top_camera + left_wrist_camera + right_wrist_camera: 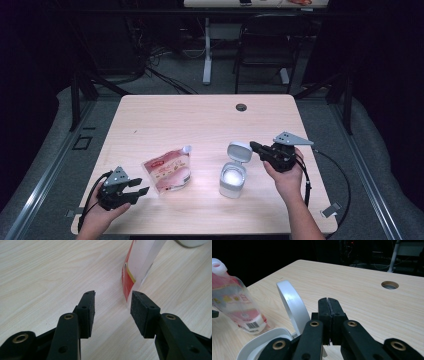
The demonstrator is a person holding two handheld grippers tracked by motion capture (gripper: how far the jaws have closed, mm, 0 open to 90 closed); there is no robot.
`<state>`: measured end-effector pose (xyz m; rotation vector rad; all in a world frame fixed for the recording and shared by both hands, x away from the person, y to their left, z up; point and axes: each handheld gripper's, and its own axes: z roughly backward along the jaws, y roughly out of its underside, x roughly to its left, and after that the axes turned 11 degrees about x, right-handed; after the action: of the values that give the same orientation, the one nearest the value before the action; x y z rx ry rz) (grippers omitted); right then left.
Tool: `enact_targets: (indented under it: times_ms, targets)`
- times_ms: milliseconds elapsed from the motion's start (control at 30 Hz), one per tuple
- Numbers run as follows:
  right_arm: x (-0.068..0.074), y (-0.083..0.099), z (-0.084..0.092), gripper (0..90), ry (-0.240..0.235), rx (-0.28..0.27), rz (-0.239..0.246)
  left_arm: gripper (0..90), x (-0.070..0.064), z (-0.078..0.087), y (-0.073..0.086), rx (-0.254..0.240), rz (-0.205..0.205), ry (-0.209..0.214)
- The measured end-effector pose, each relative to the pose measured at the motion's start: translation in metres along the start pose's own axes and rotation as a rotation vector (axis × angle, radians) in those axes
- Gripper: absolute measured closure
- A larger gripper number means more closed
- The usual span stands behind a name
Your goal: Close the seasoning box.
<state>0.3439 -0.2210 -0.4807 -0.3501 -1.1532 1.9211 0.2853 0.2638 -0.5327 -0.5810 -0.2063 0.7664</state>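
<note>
pouch top cut off

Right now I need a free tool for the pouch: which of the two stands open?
The left tool, beside the pouch; its jaws stand apart with nothing between them. The right tool is shut, by the tub's raised lid.

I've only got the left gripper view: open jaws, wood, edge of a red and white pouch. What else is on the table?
Observer: In the high view a white flip-lid container stands right of the pouch, lid swung up.
Operator: Where's the right gripper?
Observer: The right gripper sits just beside that raised lid, jaws pressed shut on each other, nothing between them in the right gripper view.
Operator: Pouch capped?
Observer: It has a white spout at its top; whether a cap is on it, I cannot tell.
</note>
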Motion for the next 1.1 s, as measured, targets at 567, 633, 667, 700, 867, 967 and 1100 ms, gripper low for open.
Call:
enact_targets:
  times_ms: [567,633,667,700,867,967,1100]
  targets:
    - [0.007,0.001,0.003,89.4,-0.003,0.003,0.018,54.8,-0.001,-0.002,-0.002,0.002,-0.009,0.006]
    - [0.007,0.001,0.003,89.3,-0.004,0.004,0.02,54.8,-0.001,-0.002,-0.002,0.003,-0.009,0.006]
    - [0.008,0.001,0.004,89.3,-0.008,0.01,0.024,54.8,-0.001,-0.002,-0.002,0.002,-0.009,0.007]
    - [0.009,0.001,0.003,89.3,-0.011,0.007,0.025,54.8,-0.001,-0.002,-0.002,0.003,-0.009,0.007]
    - [0.014,0.003,0.002,88.8,-0.027,0.014,0.04,54.8,-0.001,-0.002,-0.002,0.002,-0.011,0.005]
    - [0.02,0.005,0.0,88.6,-0.044,0.027,0.053,54.7,-0.001,-0.002,-0.002,0.004,-0.012,0.004]
    - [0.032,0.008,-0.006,88.0,-0.063,0.053,0.098,54.8,0.0,-0.002,-0.002,0.002,-0.011,0.005]
